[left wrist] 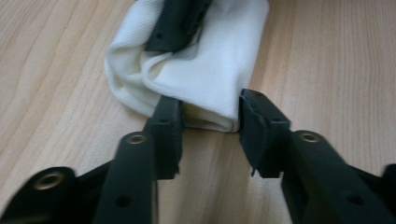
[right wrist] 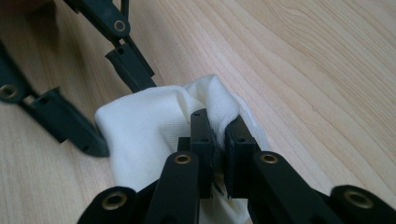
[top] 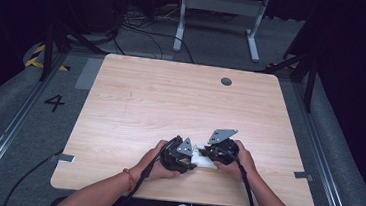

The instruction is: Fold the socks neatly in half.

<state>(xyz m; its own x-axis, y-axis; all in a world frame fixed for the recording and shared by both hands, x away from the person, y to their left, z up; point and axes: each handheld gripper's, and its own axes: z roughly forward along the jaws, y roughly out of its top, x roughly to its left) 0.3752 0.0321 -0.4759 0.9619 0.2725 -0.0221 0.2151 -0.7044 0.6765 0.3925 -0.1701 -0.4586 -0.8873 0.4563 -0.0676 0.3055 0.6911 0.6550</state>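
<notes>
On the wooden counter (top: 146,95) the right gripper (right wrist: 219,140) already pinches one end of the white folded cloth (left wrist: 210,70), while the left gripper (left wrist: 210,133) brackets the other end, jaws touching but not yet clamped.

black "4" on grey floor (top: 54,103)

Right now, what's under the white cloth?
The white cloth lies on the bare wooden table. Nothing pokes out at its edges; whatever its folds cover stays hidden. The right gripper pinches one end.
</notes>
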